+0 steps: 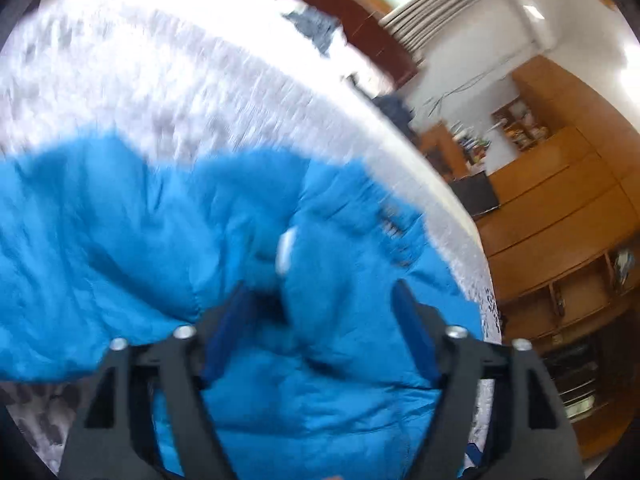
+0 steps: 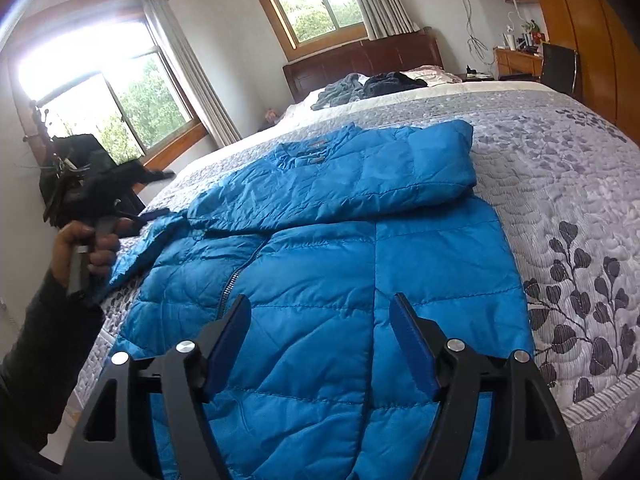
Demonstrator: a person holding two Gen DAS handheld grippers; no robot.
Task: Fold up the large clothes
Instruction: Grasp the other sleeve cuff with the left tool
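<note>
A bright blue puffer jacket (image 2: 320,260) lies front up on the bed, zipper toward the left. One sleeve (image 2: 360,176) is folded across its chest; the other sleeve (image 2: 148,248) trails off to the left bed edge. My right gripper (image 2: 320,300) hovers open above the jacket's lower body, nothing between its fingers. At the left, a hand holds my left gripper (image 2: 160,196) over that trailing sleeve. The blurred left wrist view shows the left gripper (image 1: 320,292) open, with rumpled blue jacket fabric (image 1: 140,240) and a small white tag (image 1: 286,248) just beyond its fingers.
A grey quilted bedspread with a leaf print (image 2: 560,168) covers the bed. Dark clothes (image 2: 368,84) are piled near the wooden headboard (image 2: 360,60). Wooden cabinets (image 1: 560,184), a desk and a chair (image 2: 556,64) stand on the right. Windows line the left wall.
</note>
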